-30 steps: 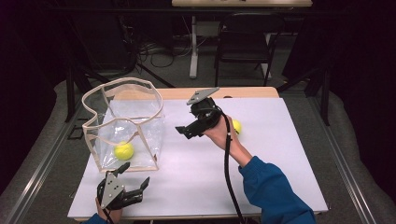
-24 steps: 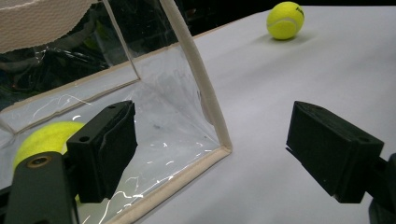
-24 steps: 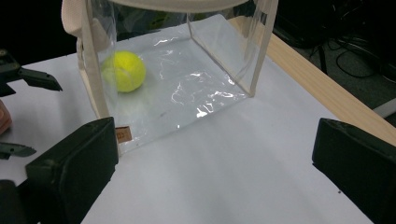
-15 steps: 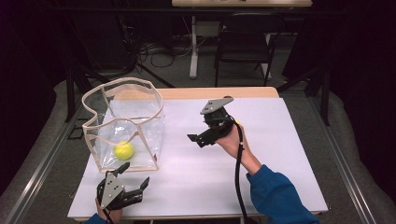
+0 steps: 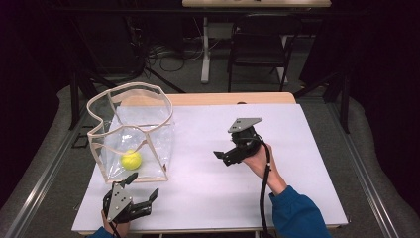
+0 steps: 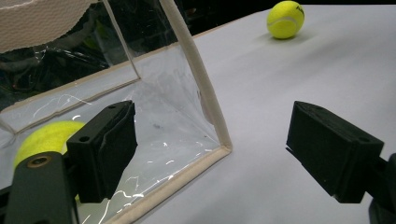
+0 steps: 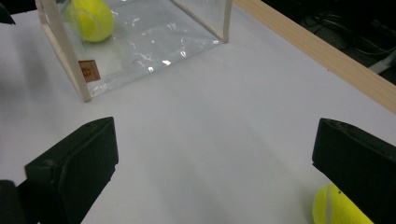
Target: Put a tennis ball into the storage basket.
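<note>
The right gripper (image 5: 224, 157) has drawn back toward the near side of the counter (image 5: 297, 198) and a little to the right since the earlier frames, when it hung farther off over the middle of the white surface. At first a loose tennis ball showed just beside the hand; half a second ago it was already hidden behind it, and in the high view it remains hidden. The left gripper (image 5: 141, 191) and the clear bag (image 5: 148, 134) have stayed where they were.

The right gripper's jaws stand wide apart with nothing between them and touch nothing. In the right gripper view they frame bare white counter, and the loose tennis ball (image 7: 338, 210) lies on the counter right at the lower right jaw, partly covered by it; whether it touches the jaw cannot be told.

The left gripper rests at the near left edge of the counter, its jaws also wide apart and holding nothing. In the left gripper view its jaws point at the near corner of the clear bag (image 6: 154, 130), close to it.

The clear bag stands upright on the left part of the counter, its cream-edged mouth open upward. A second tennis ball (image 5: 131, 159) lies inside it on the bottom, toward the near side.
</note>
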{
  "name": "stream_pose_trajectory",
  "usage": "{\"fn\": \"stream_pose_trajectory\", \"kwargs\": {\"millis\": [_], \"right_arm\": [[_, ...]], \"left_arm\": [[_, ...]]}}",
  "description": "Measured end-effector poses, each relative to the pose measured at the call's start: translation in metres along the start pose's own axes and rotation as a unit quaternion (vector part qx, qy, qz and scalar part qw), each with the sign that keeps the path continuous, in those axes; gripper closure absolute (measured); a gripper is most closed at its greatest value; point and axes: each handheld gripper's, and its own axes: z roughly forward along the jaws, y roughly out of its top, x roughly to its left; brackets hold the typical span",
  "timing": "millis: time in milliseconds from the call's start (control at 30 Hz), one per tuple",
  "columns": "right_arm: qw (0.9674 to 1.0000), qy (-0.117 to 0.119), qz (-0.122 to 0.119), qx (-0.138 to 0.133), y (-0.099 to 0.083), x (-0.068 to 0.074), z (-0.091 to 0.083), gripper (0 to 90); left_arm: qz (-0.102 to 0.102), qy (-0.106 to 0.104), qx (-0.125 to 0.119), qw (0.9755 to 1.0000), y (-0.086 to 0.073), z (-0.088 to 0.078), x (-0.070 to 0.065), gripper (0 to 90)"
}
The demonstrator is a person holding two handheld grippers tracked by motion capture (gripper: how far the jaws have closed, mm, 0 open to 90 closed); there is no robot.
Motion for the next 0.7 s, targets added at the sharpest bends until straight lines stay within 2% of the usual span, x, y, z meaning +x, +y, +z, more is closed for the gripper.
{"fn": "stream_pose_trajectory", "kwargs": {"millis": [333, 433, 500, 700], "right_arm": [[0.9997, -0.005, 0.024, 0.009, -0.031, -0.006, -0.001, 0.0], [0.9993, -0.007, 0.037, 0.003, -0.040, -0.009, -0.003, 0.0], [0.9992, -0.010, 0.037, 0.011, -0.044, -0.010, -0.003, 0.0], [0.9986, -0.015, 0.050, 0.009, -0.053, -0.014, -0.009, 0.0]], "left_arm": [[0.000, 0.001, 0.000, 1.0000, 0.000, 0.000, 0.000, 15.9], [0.000, 0.000, 0.001, 1.0000, 0.000, 0.000, 0.000, 15.9], [0.001, 0.001, 0.001, 1.0000, 0.000, 0.000, 0.000, 15.9], [0.002, 0.000, 0.000, 1.0000, 0.000, 0.000, 0.000, 15.9]]}}
